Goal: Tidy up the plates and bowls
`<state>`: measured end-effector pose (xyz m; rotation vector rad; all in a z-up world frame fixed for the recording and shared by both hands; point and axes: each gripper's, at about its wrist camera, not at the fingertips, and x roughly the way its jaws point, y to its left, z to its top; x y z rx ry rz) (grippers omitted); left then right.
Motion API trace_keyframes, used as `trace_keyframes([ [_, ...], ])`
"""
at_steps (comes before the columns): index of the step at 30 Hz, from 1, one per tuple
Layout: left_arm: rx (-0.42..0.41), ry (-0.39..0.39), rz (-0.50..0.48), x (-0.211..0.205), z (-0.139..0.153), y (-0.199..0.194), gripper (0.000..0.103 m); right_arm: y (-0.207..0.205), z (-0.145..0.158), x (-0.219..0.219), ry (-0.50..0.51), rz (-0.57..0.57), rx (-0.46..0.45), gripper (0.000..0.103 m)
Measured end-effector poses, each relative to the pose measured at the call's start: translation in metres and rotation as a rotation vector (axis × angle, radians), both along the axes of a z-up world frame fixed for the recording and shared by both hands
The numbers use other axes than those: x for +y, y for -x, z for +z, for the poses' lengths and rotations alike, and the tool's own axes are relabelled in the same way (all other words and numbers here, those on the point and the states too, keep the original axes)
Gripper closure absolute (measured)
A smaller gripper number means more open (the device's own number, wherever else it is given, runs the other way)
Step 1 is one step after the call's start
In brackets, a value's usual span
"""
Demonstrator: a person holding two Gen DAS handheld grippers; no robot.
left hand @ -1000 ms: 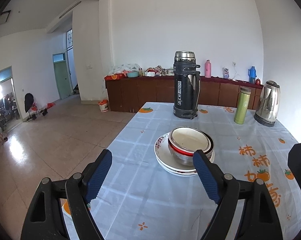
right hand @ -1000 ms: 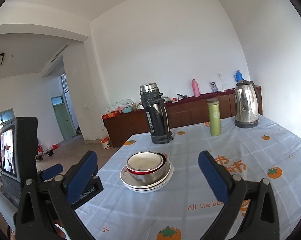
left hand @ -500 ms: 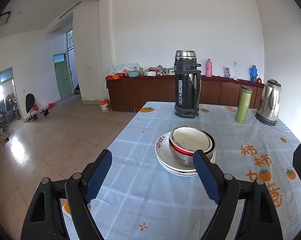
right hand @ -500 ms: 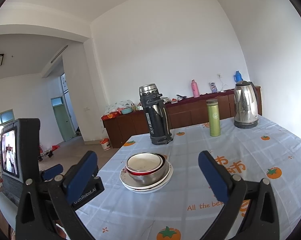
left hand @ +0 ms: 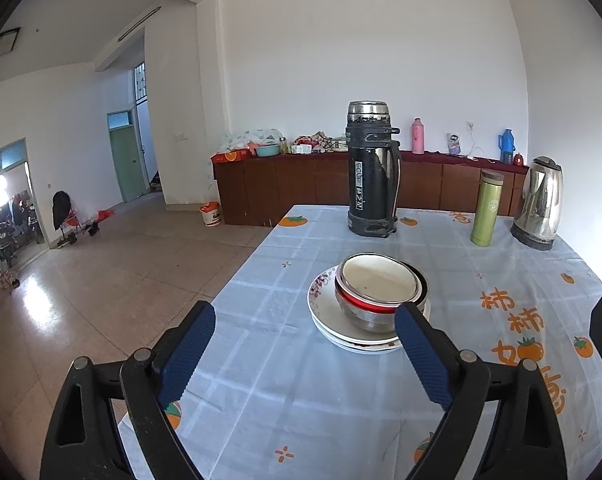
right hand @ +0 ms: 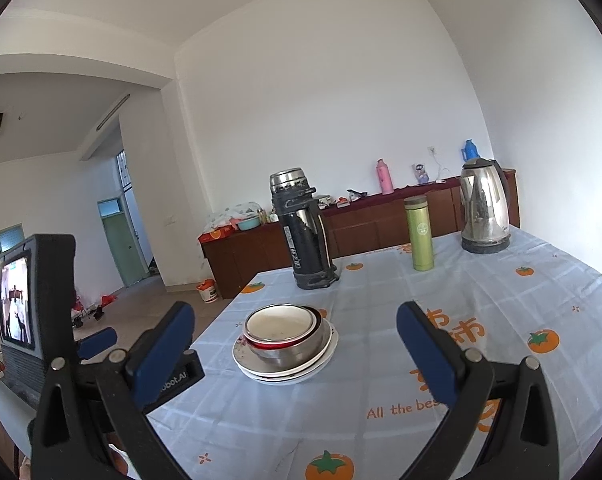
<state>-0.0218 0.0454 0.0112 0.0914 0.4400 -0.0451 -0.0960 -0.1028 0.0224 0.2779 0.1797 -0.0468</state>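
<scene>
Nested steel bowls (left hand: 377, 294), one with a red band, sit on a stack of white plates (left hand: 325, 322) in the middle of the table. The bowls (right hand: 281, 330) and plates (right hand: 245, 360) also show in the right wrist view. My left gripper (left hand: 305, 354) is open and empty, held above the table short of the stack. My right gripper (right hand: 295, 350) is open and empty, also short of the stack. The left gripper's body shows at the left edge of the right wrist view.
A black thermos (left hand: 371, 172), a green bottle (left hand: 486, 210) and a steel kettle (left hand: 539, 204) stand at the far end of the table (left hand: 281, 392), which has an orange-print cloth. The table's left edge drops to a tiled floor (left hand: 101, 280). A wooden sideboard (left hand: 293, 188) lines the back wall.
Both grippers have drifted slightly; the stack sits marginally lower and closer in the left wrist view. Nothing was grasped or moved.
</scene>
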Motion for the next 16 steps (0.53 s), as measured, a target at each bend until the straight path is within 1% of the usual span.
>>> trace_keyframes([
  [5, 0.002, 0.031, -0.028, -0.001, 0.001, 0.000, 0.010, 0.002, -0.001, -0.003, -0.008, -0.005, -0.005, 0.000],
  [7, 0.006, 0.046, -0.024, 0.000, 0.000, 0.000, 0.010, 0.003, -0.002, -0.004, -0.009, -0.007, -0.004, 0.000],
  [9, -0.010, 0.058, -0.017, 0.001, -0.001, 0.002, 0.010, 0.003, -0.002, -0.005, -0.011, -0.008, -0.002, 0.000],
  [12, -0.033, 0.024, 0.010, -0.002, -0.002, 0.005, 0.010, 0.003, -0.004, -0.008, -0.014, -0.011, 0.003, 0.000],
  [14, -0.026, 0.006, 0.015, -0.005, -0.003, 0.004, 0.010, 0.002, -0.005, -0.010, -0.019, -0.016, 0.012, 0.000],
  [16, -0.007, 0.011, 0.011, -0.005, -0.004, 0.003, 0.010, 0.001, -0.007, -0.013, -0.018, -0.028, 0.024, 0.000],
])
